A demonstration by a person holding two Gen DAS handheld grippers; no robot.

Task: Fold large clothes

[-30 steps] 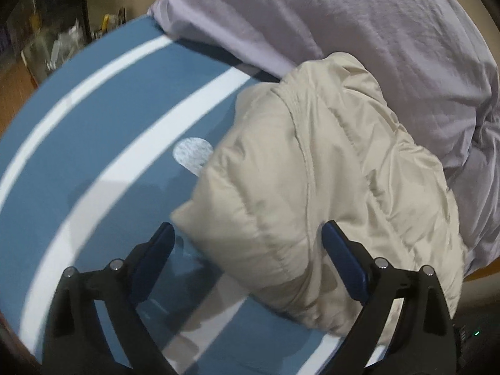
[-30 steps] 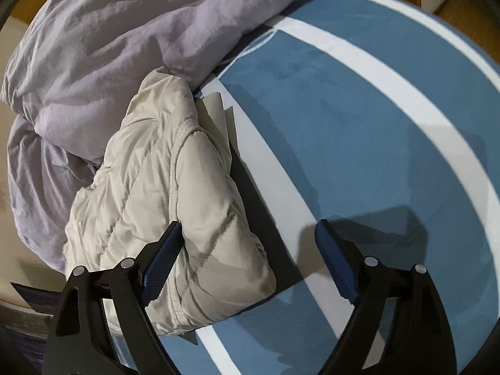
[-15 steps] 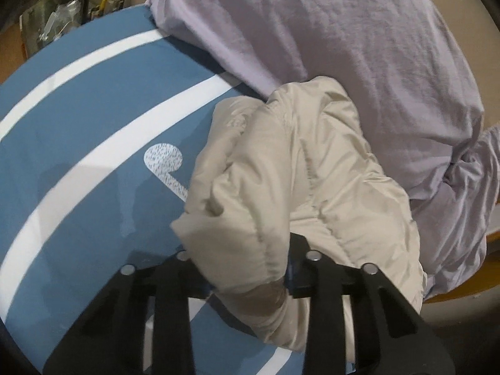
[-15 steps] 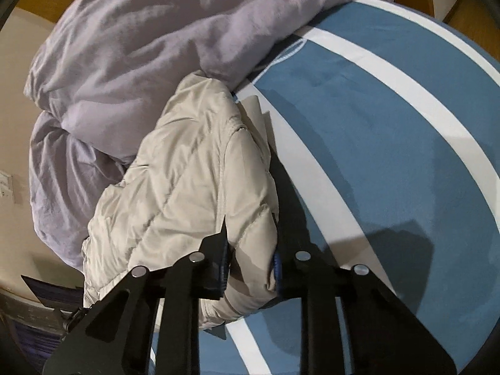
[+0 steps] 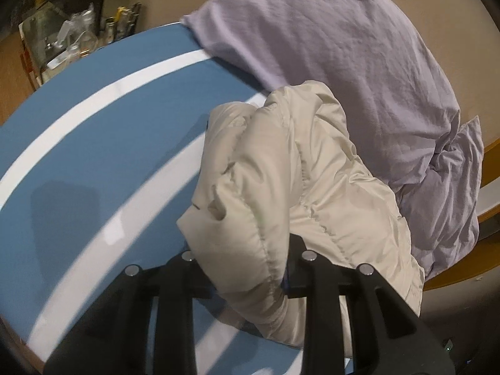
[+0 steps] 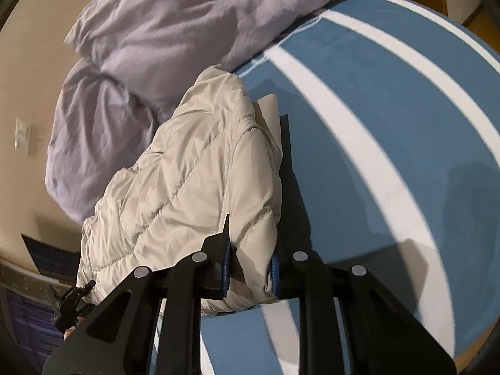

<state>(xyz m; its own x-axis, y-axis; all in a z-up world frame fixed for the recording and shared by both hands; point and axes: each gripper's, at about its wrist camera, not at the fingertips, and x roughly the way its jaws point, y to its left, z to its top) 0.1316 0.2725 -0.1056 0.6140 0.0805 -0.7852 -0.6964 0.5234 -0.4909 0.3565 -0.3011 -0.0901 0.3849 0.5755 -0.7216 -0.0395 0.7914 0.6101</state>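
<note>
A cream quilted jacket point(image 5: 281, 172) lies bunched on a blue sheet with white stripes point(image 5: 93, 156), against a lilac duvet point(image 5: 328, 37). My left gripper point(image 5: 240, 259) has a thick fold of the jacket's near edge between its jaws, which are still closing and pinch the fabric. In the right wrist view the same jacket point(image 6: 187, 181) runs up from the bottom centre. There my right gripper point(image 6: 250, 250) is shut on another corner, the blue pads pressing into the padding. Both held parts are raised off the sheet point(image 6: 406, 125).
The lilac duvet point(image 6: 156, 31) is piled along the far side of the bed by the beige wall. Bottles and clutter point(image 5: 62, 40) stand beyond the sheet at the top left. A wooden bed edge point(image 5: 487, 215) shows at the right.
Both grippers went from wide open to closed on the jacket's near edge. Since then both have pulled back and up, lifting and bunching the jacket.
</note>
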